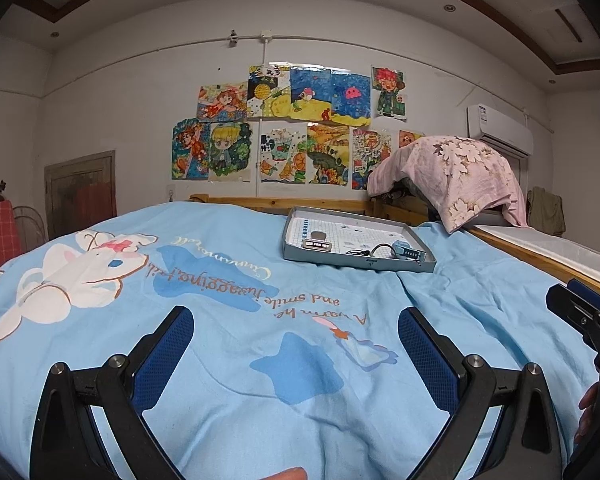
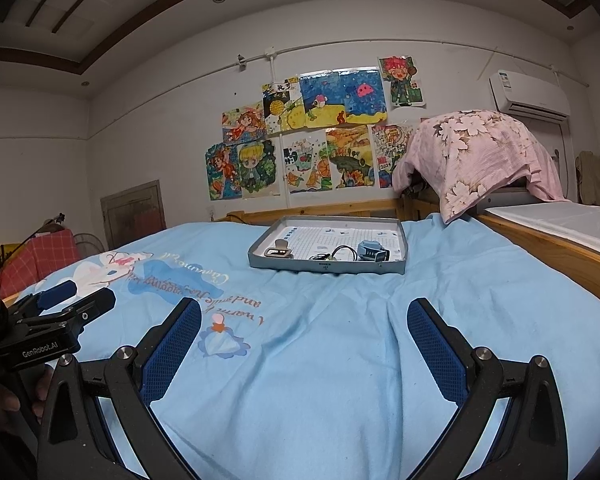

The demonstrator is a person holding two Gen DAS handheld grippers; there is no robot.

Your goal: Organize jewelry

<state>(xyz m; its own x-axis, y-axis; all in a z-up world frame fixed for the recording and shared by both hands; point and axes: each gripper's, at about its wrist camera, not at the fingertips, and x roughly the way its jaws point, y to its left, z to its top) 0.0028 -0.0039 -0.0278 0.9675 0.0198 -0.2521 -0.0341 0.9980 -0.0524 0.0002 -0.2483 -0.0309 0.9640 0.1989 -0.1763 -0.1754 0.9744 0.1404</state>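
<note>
A bed [image 1: 260,360] fills the lower part of both views, covered with a light blue sheet [image 2: 320,340] that lies in soft folds. The sheet is printed with a white long-eared cartoon animal [image 1: 76,276], darker blue star shapes [image 1: 296,368] and lines of brown script [image 1: 316,304]. A wooden frame [image 2: 560,256] runs along the bed's far end and right side. Toward the far end a shallow grey tray [image 1: 328,258] lies flat on the sheet, its floor lined with gridded paper. Inside it rest a small grey clip-like piece [image 2: 278,249], a black cord [image 2: 340,254] and a small blue item [image 2: 372,254]; the cord lies just beside the blue item.
</note>
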